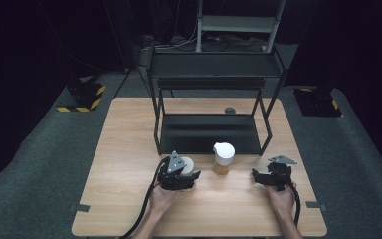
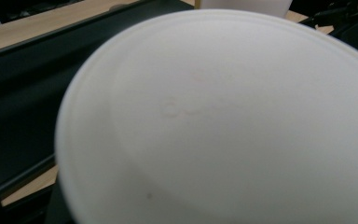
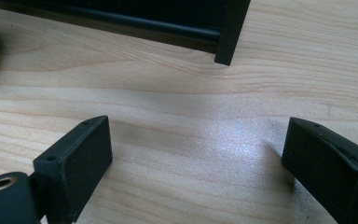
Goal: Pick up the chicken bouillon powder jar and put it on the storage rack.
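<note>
The left gripper (image 1: 191, 177), low and left of centre in the high view, has its jaws clamped on a white cup (image 1: 188, 164), which sits just above the gripper's grey plate. In the left gripper view that cup (image 2: 223, 121) is pressed so close to the lens that its pale round face spreads over nearly the whole frame, blurred, with the jaws hidden behind it.

The right gripper (image 1: 256, 176), at the lower right of the high view, has its jaws spread wide with nothing between them. In the right gripper view the two black pads (image 3: 81, 158) stand far apart over bare wood, one at the lower left and one at the lower right.

Between the two grippers, near the centre of the high view, stands a jar with a white lid (image 1: 223, 157) and amber contents, apart from both. Its glass edge shows at the far left of the right gripper view.

Behind it, in the upper middle of the frame, a black metal shelf rack (image 1: 209, 132) stands on the wooden table (image 1: 124, 164); one leg of it shows at the top of the right gripper view.
</note>
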Demonstrator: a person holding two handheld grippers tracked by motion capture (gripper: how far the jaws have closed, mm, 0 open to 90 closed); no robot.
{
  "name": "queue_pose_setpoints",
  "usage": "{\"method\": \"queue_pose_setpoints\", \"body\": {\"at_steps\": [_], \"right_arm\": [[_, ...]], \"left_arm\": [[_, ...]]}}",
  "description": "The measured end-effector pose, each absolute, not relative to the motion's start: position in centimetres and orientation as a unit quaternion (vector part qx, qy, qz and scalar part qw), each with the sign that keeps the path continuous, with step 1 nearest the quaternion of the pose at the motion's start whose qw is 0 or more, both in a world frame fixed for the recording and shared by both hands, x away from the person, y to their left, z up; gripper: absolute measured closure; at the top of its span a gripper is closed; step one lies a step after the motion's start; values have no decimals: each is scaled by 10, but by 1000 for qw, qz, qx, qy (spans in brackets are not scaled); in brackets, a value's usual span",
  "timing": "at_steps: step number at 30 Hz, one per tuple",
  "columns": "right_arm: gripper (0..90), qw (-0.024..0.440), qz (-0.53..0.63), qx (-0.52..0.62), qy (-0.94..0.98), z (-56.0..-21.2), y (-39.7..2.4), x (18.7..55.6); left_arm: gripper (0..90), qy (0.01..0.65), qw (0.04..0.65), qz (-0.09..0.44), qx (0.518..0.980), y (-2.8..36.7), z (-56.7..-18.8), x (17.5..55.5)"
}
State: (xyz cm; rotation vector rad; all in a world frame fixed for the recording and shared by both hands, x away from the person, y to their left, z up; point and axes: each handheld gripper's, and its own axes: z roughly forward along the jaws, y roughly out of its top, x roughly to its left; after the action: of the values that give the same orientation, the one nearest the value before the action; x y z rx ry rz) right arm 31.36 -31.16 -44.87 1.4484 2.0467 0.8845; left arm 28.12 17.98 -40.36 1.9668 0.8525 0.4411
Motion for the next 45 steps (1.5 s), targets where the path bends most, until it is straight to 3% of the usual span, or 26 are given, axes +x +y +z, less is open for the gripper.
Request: {"method": "queue_pose_setpoints", "body": {"at_steps": [18,45], "right_arm": [[75,240,322,530,747,-449,-311,313],[75,240,322,530,747,-449,-311,313]], "left_arm": [[357,344,468,149,800,193,-356,314],[362,323,475,144,806,188,-263,357]]}}
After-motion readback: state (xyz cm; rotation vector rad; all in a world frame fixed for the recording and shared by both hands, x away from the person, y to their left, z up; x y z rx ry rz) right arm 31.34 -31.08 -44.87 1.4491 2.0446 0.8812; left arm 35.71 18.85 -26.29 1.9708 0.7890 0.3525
